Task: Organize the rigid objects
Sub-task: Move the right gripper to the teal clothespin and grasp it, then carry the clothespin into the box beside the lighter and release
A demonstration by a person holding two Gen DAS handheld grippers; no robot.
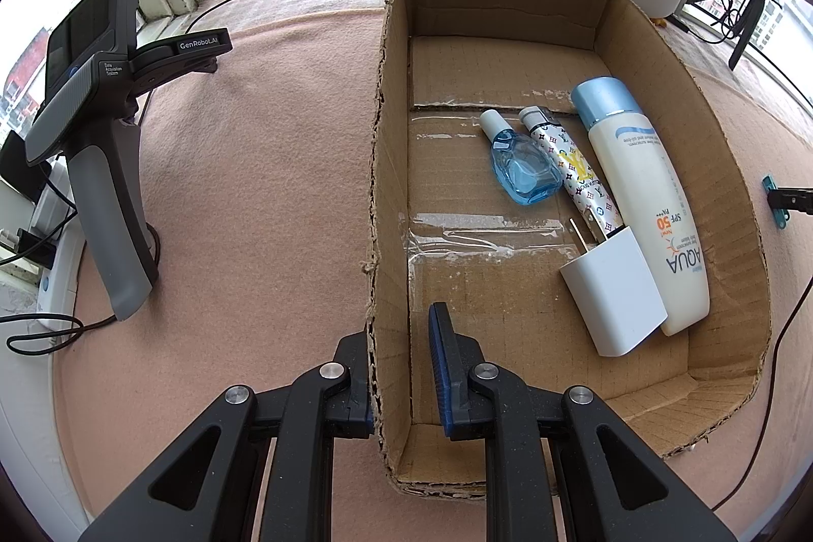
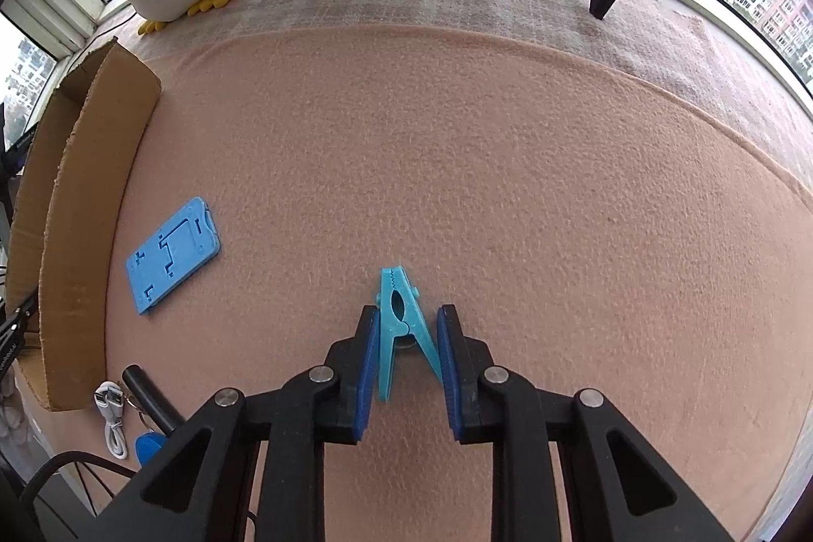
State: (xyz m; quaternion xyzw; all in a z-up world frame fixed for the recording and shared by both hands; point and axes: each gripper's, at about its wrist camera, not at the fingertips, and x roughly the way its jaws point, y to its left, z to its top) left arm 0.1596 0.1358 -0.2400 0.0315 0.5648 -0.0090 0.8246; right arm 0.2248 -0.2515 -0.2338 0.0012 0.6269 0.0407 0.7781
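Jaws of the left gripper (image 1: 399,382) stand on both sides of the near left wall of the open brown cardboard box (image 1: 388,166), one inside and one outside; a gap shows beside the wall, so they are not pressed on it yet, and I judge this gripper is there to steady the box. The box sits on a table covered with a pink felt cloth (image 1: 254,186). Inside it already lie a white sunscreen bottle with a blue cap (image 1: 645,206), a white plastic cup (image 1: 612,293), a patterned tube (image 1: 574,171) and a small blue glass bottle (image 1: 523,171).

Jaws of the right gripper (image 2: 406,364) are apart around a small turquoise plastic clothespin (image 2: 404,328), which lies on the cloth between them, close to both pads. The step in hand seems to be picking up the clothespin. The next move needs a closing on its handles, then a lift toward the box. A flat blue plastic phone stand (image 2: 173,255) waits near the box wall.
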